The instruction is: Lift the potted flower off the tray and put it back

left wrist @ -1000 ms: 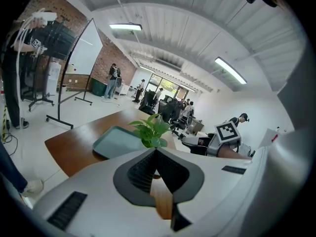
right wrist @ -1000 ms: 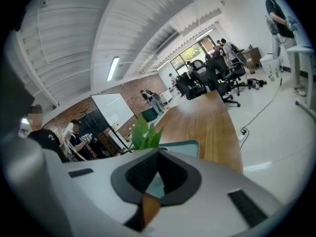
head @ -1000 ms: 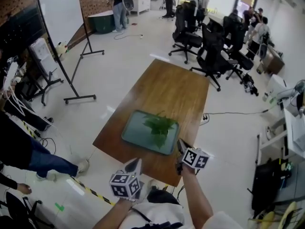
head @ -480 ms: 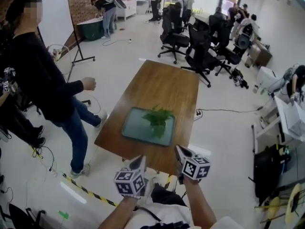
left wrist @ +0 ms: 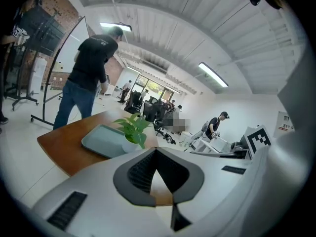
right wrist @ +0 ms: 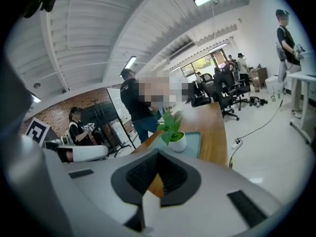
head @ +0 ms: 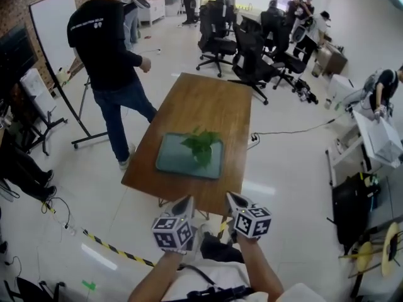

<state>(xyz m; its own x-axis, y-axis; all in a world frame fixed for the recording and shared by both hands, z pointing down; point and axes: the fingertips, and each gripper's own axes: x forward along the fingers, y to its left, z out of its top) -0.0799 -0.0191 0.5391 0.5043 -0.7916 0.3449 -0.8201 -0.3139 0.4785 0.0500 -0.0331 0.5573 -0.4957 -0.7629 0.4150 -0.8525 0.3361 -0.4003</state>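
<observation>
Both tools are pressed together and empty. The left gripper and the right gripper are held side by side off the near edge of the brown wooden desk, well apart from anything on it. In each gripper view the jaws meet at a point with nothing between them.

The green leafy flower in its small round white pot stands upright on the flat grey-green rectangular tray, toward the tray's right side. The tray lies on the near half of the desk. That fits a plant waiting to be lifted or one already set back down; I can't tell which from here.

What worries me:
- From the head view the leaves hide the pot. Any approach from above could close on foliage instead of the pot wall, bending the stems or dragging the pot over.
- The pot looks smooth and round, so I'd expect a two-jaw pinch on it to slip or let it twist.
- The plant looks top-heavy, so a nudge from shut jaws could tip it and spill soil onto the tray.
- The tray may slide on the desk if pushed sideways.
- A person in a black shirt and jeans is walking just off the desk's far left corner. A bump there could shake the pot.
</observation>
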